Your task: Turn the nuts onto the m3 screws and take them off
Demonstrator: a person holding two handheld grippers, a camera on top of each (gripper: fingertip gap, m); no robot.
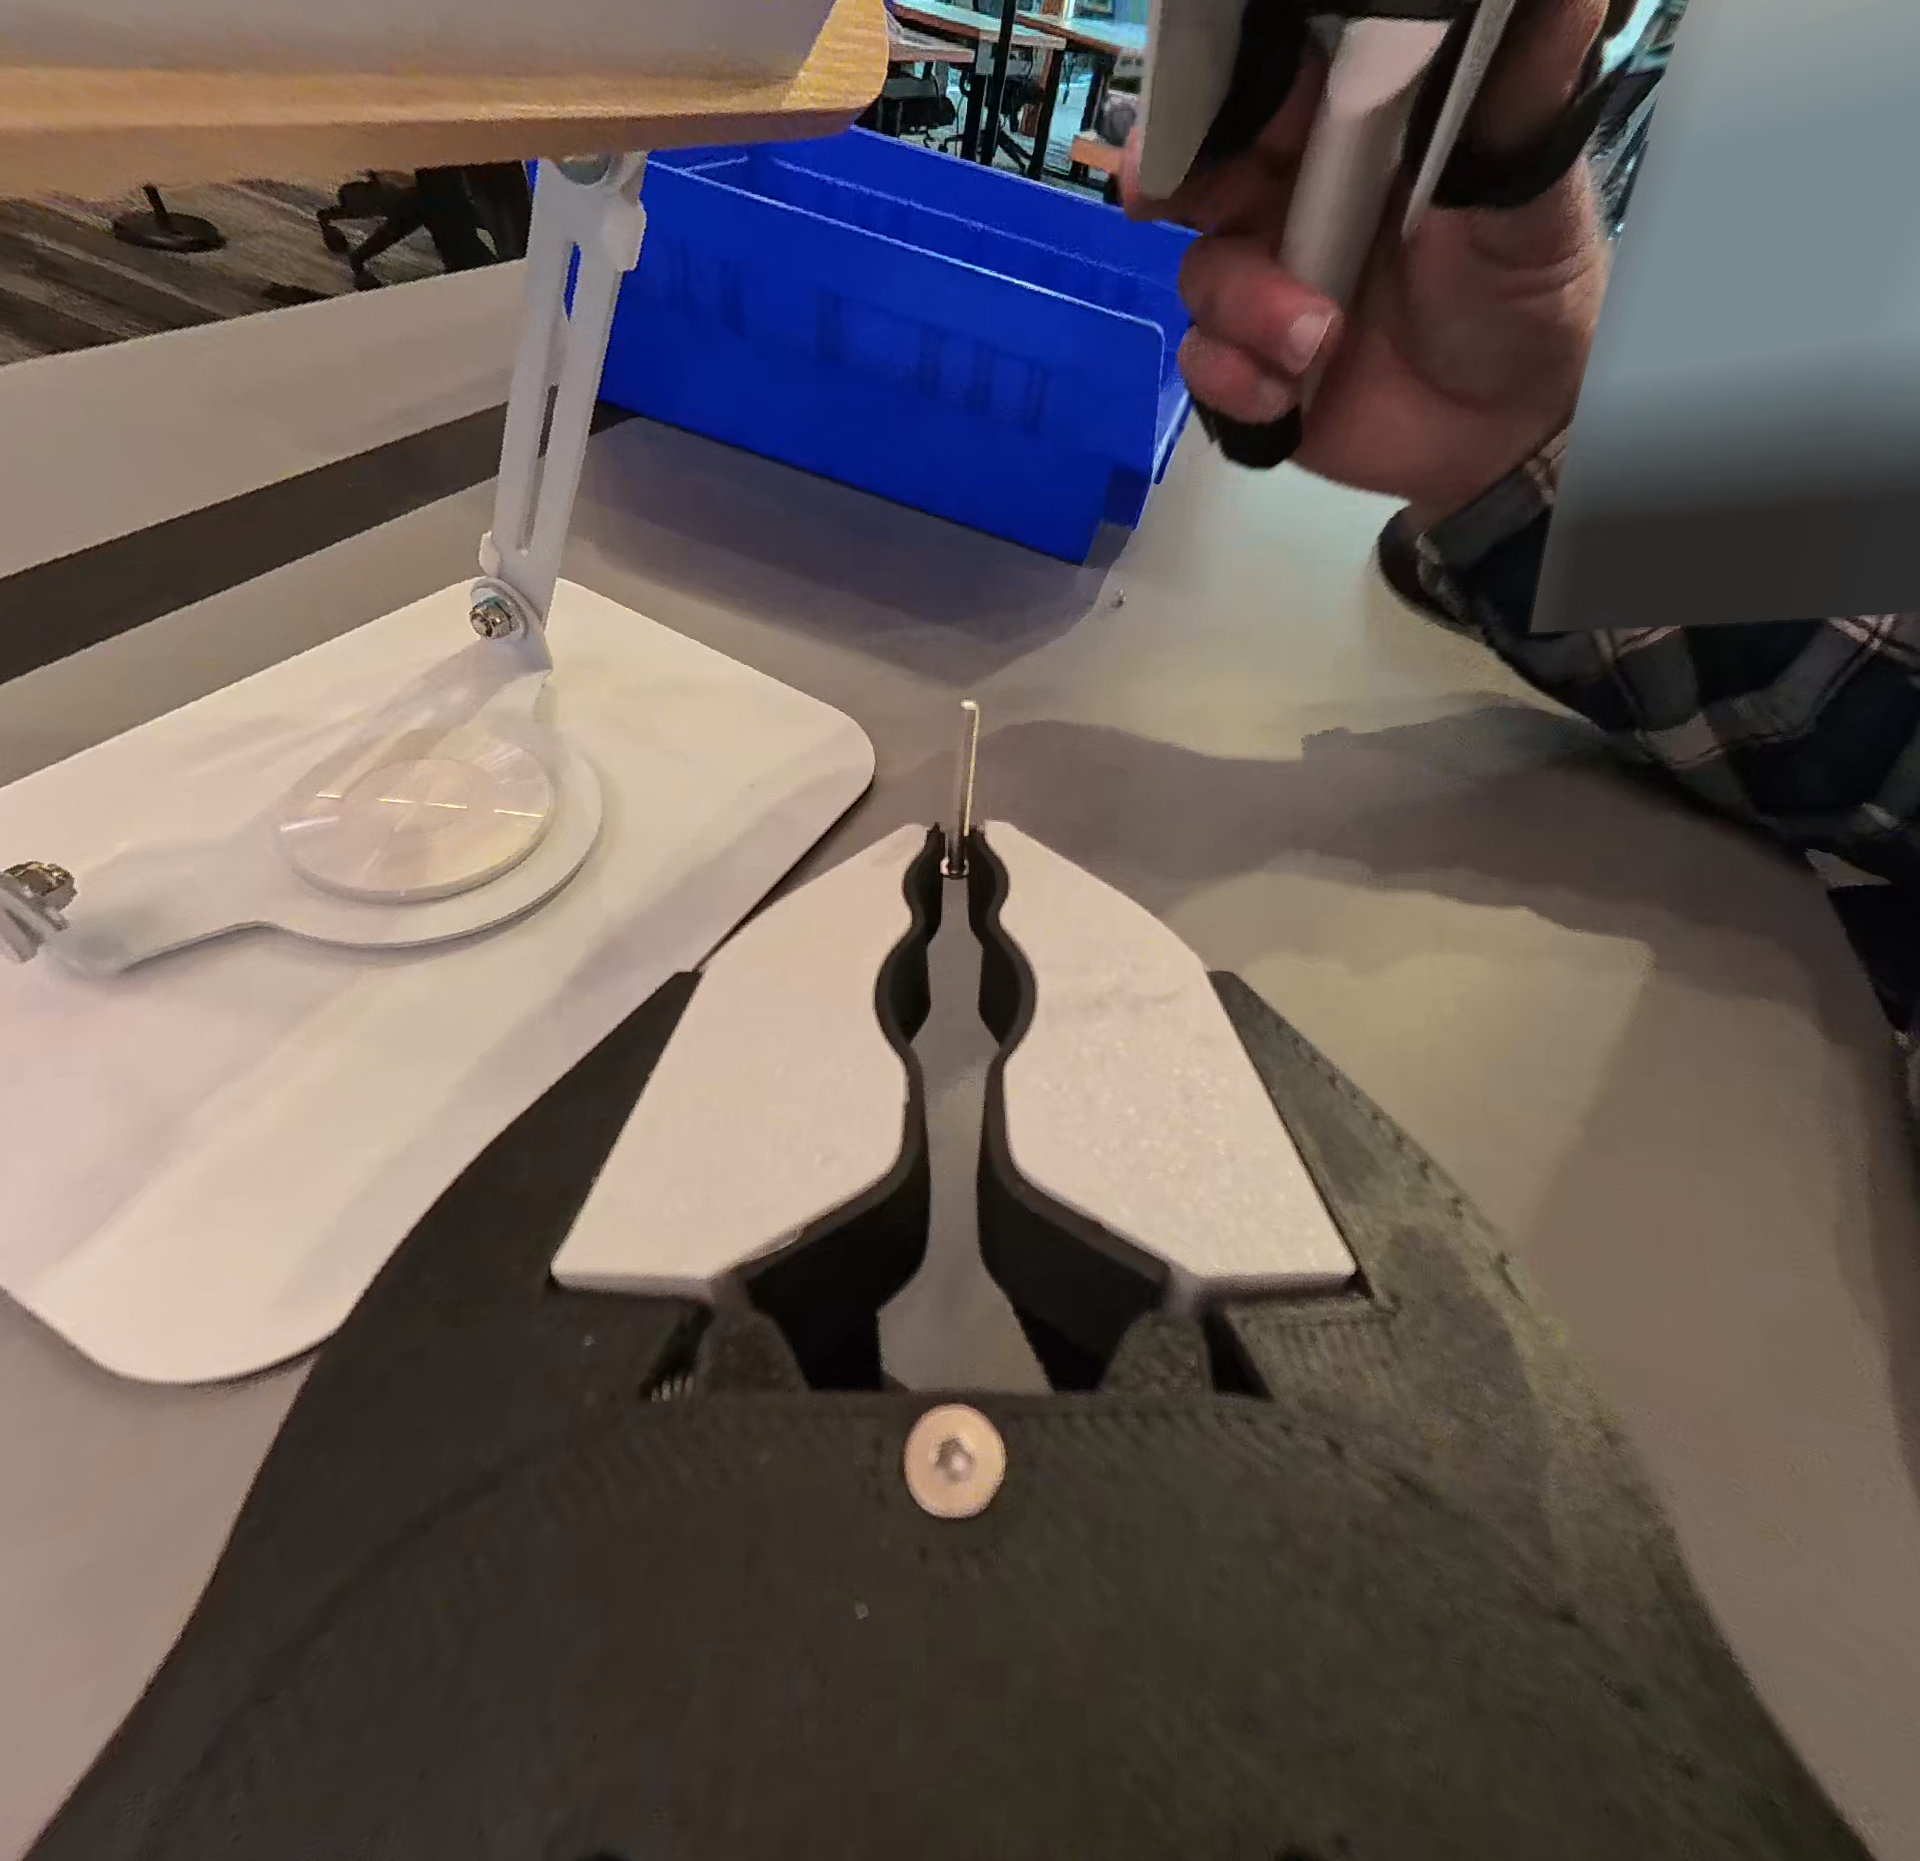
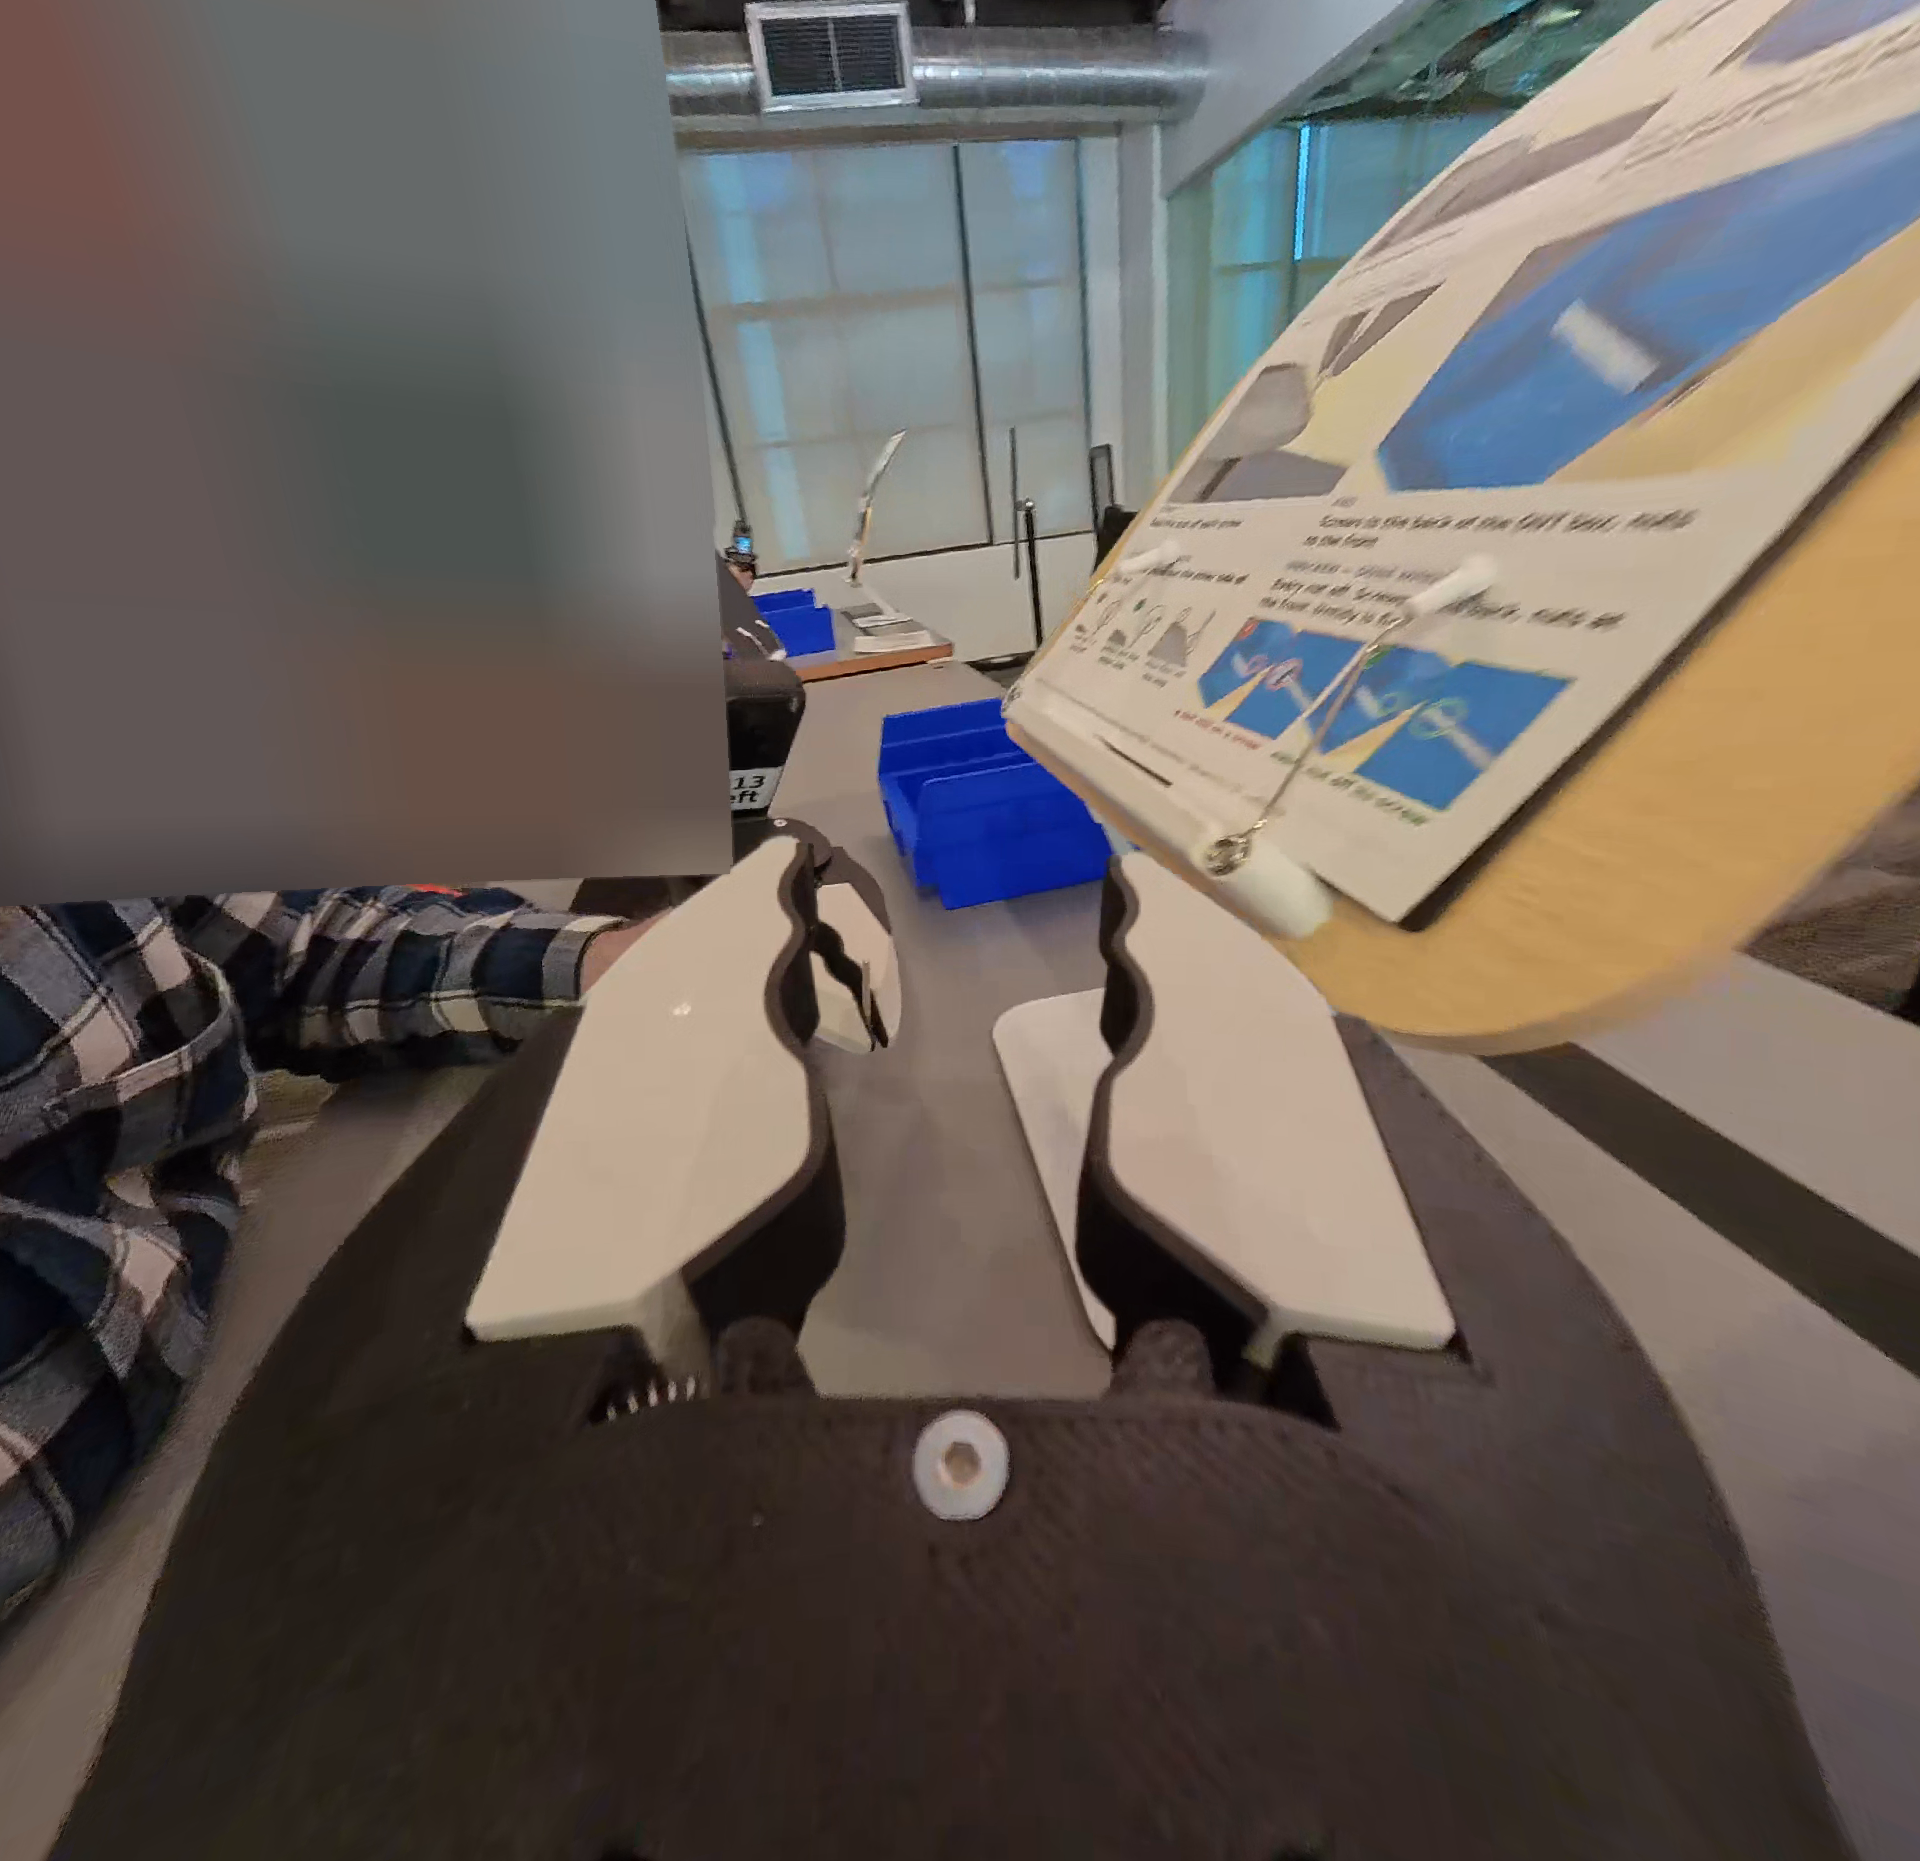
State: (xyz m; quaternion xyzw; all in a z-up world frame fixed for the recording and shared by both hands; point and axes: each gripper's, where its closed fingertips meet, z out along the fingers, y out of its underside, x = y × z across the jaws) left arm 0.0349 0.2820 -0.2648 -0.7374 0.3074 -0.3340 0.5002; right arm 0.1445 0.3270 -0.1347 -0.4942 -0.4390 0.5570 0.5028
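In the left wrist view my left gripper [image 1: 954, 847] is shut on a thin silver metal rod [image 1: 968, 772] with a small bend at its far end. The rod sticks out forward from the fingertips, low over the grey table [image 1: 1351, 980]. My right gripper [image 2: 956, 866] is open with nothing between its fingers, held above the table. Past its left finger [image 2: 675, 1063] the right wrist view shows the left gripper [image 2: 854, 964], shut on the thin rod. A hand [image 1: 1434, 305] holds the right gripper's handle at the top right of the left wrist view.
A blue plastic bin [image 1: 883, 336] stands on the table behind, also in the right wrist view [image 2: 987, 824]. A white stand base [image 1: 312, 1084] with an arm carries a tilted wooden board [image 2: 1662, 876] bearing a printed sheet [image 2: 1455, 564]. A plaid sleeve [image 2: 156, 1084] lies at the left. The gap from one gripper's tips to the other's is roughly 20 cm.
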